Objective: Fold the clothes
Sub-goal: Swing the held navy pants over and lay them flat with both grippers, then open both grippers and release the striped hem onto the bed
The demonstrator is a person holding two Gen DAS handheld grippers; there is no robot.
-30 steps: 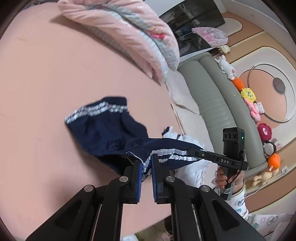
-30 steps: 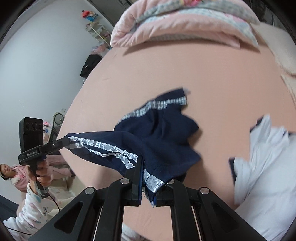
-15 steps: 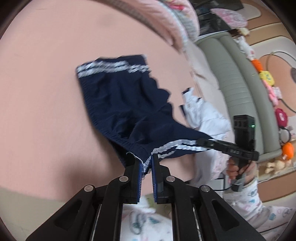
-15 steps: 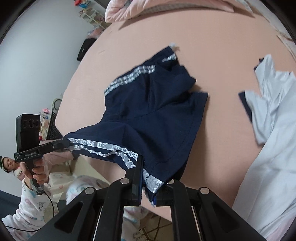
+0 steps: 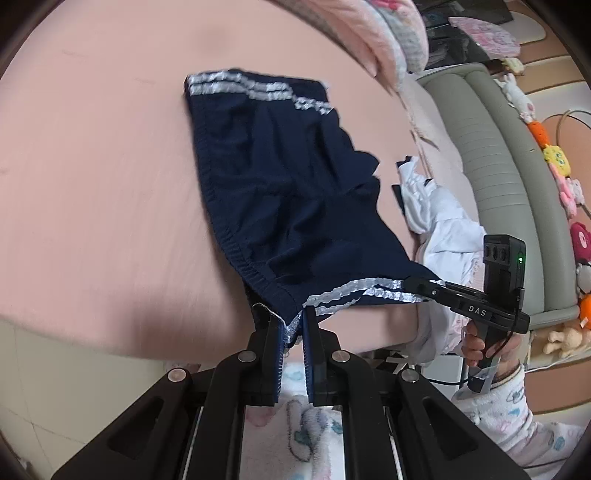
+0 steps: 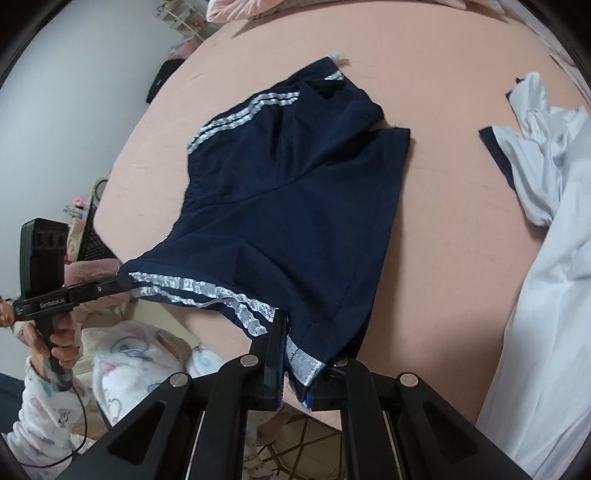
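Across the pink bed (image 5: 92, 166) we see soft navy shorts (image 5: 288, 192), silver-striped, both grippers (image 5: 293, 328) (image 6: 295, 363) pinching their hem; crumpled white shirt (image 6: 546, 177) beside.

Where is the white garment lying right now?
In the right wrist view the white garment lies on the pink bed at the right, apart from the navy shorts held by both claws.

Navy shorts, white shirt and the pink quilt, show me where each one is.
navy shorts (image 6: 295, 206), right wrist view, middle of the dark fabric.
white shirt (image 6: 546, 295), right wrist view, its broad body.
pink quilt (image 5: 369, 33), left wrist view, folded edge.
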